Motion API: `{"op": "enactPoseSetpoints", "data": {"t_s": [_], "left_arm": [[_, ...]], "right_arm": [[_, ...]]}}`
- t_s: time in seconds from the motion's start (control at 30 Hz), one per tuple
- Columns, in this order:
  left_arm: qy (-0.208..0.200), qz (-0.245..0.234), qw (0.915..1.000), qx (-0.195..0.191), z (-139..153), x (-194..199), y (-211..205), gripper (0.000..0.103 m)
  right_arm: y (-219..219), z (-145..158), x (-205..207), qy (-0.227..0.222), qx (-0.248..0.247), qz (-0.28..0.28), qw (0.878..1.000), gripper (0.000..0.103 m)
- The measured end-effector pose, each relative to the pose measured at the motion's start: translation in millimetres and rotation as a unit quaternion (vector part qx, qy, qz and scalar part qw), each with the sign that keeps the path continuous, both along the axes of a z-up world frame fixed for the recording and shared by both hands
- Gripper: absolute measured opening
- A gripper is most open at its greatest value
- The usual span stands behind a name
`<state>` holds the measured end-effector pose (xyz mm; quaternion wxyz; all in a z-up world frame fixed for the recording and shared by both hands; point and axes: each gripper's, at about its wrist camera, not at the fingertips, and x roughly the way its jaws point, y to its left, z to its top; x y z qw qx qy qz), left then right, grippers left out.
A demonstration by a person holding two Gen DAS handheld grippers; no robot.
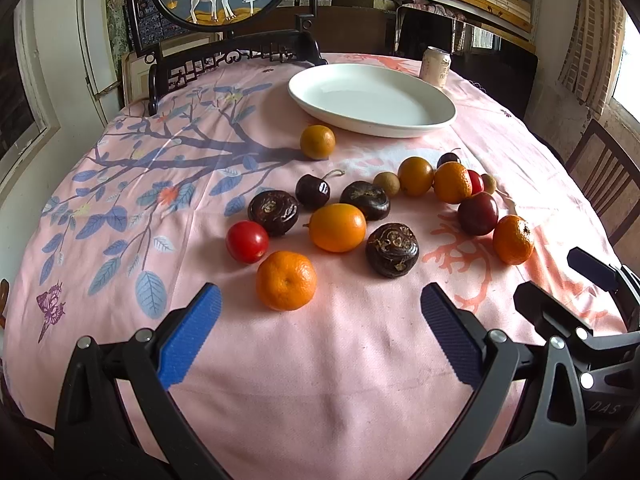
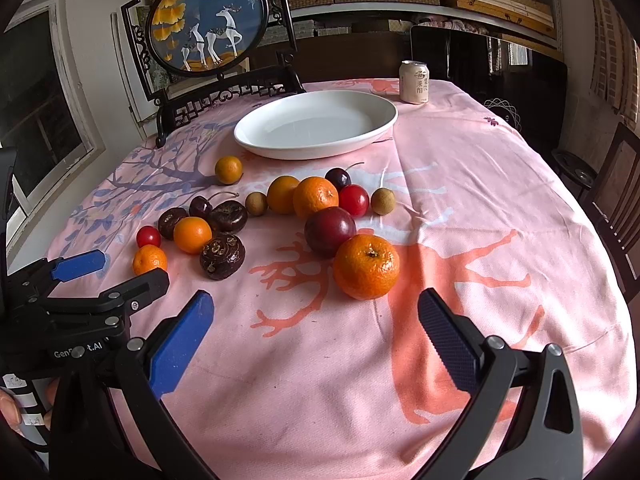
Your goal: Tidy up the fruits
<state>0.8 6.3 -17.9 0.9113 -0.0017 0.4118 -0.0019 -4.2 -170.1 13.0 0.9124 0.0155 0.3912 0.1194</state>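
Note:
Several fruits lie scattered on the pink cloth: a mandarin (image 1: 286, 286) nearest my left gripper (image 1: 320, 304), a red tomato (image 1: 247, 241), an orange kumquat (image 1: 337, 227), dark water chestnuts (image 1: 392, 250), a cherry (image 1: 313, 190). In the right wrist view a large mandarin (image 2: 366, 266) sits just ahead of my right gripper (image 2: 316, 312), with a dark red plum (image 2: 329, 231) behind it. An empty white oval plate (image 1: 372, 100) (image 2: 316, 124) stands beyond the fruits. Both grippers are open and hold nothing. The left gripper (image 2: 110, 270) also shows at the right wrist view's left edge.
A drink can (image 2: 414, 82) (image 1: 436, 67) stands behind the plate. A framed deer picture on a dark stand (image 2: 208, 20) rises at the table's far left. Wooden chairs (image 2: 616, 200) stand to the right. A hand (image 2: 12, 404) shows at the lower left.

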Motion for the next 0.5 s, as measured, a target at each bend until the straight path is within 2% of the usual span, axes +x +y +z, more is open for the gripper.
{"op": "enactPoseSetpoints", "data": {"t_s": [0.27,0.43,0.5], "left_arm": [[0.001,-0.001,1.0000,0.001,-1,0,0,0.101],[0.006,0.001,1.0000,0.007,-5,2,4,0.101],[0.013,0.003,0.9999,0.008,-8,5,7,0.101]], "right_arm": [[0,0,0,0.000,-0.004,0.000,1.000,0.102],[-3,-2,6,0.008,-0.037,0.007,0.999,0.102],[-6,-7,12,0.024,-0.051,0.010,0.998,0.102]]}}
